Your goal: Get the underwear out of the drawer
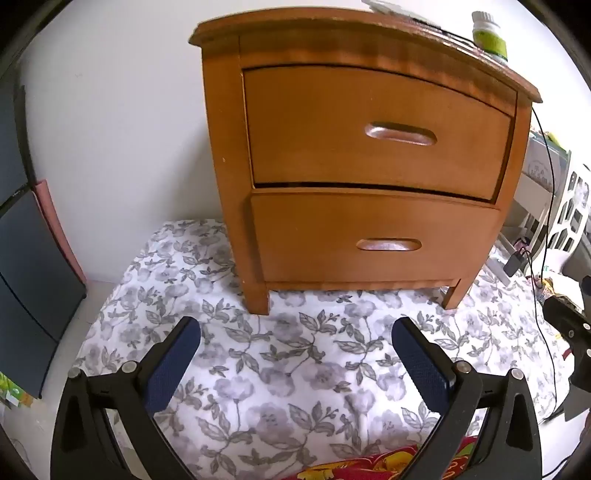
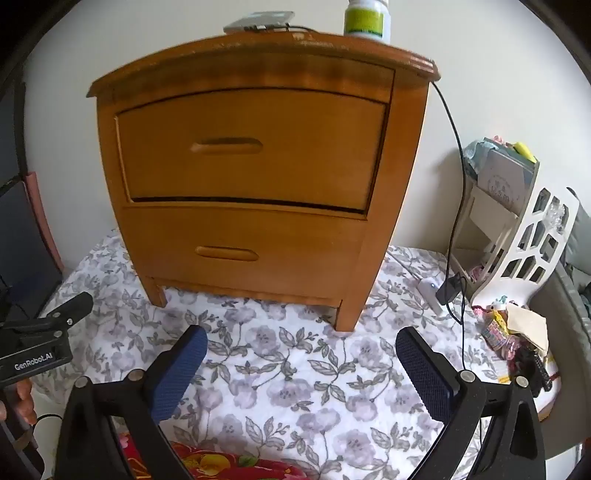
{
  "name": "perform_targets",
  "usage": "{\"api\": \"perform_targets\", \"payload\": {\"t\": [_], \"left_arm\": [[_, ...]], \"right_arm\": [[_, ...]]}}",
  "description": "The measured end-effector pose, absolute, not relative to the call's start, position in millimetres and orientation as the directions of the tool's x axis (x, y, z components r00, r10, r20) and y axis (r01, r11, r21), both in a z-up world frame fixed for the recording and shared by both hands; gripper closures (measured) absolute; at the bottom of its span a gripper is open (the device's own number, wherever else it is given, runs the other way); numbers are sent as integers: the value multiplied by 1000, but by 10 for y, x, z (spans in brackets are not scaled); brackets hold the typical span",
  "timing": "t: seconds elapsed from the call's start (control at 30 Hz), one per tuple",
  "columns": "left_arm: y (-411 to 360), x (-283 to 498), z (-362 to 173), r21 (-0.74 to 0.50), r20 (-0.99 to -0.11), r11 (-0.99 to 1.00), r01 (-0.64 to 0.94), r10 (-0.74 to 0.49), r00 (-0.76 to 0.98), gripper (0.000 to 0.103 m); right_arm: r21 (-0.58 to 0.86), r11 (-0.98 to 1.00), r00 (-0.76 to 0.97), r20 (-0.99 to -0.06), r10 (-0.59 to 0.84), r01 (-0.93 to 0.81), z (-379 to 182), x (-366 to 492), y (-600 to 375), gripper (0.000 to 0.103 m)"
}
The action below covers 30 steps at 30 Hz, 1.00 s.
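Left wrist: nightstand w/ both drawers shut, contents hidden.

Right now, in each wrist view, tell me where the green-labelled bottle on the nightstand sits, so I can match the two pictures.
Left wrist view: the bottle stands at the upper right, on the right end of the nightstand top.
Right wrist view: the bottle is at the top, right of centre, cut off by the frame edge.
Shared landmark: the top drawer handle.
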<state>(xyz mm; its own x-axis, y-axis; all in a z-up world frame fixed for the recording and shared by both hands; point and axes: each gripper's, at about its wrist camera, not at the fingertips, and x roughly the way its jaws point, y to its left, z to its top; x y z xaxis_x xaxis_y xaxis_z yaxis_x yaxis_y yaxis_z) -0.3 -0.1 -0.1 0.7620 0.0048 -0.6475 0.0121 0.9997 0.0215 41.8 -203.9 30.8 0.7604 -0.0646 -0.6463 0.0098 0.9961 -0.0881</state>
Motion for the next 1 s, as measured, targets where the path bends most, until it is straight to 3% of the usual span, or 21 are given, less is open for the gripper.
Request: {"api": "perform_targets", "payload": {"t": [0.3, 0.43, 1.0], "left_arm": [[-134, -193, 71, 57, -632, 998, -13, 46, 774, 0], [-42, -178, 150, -7, -660, 1000, -16, 7, 751, 0], [57, -218, 60, -22, -657, 1000, -13, -4, 754, 0]], "right_arm": [[-88, 996, 774, -628, -78, 29, 449, 270, -1949, 0], [-43, 998, 787, -614, -54, 36, 509, 279, -1921, 0], [-22, 1000, 819, -573, -21, 10, 364, 207, -1907, 0]]}}
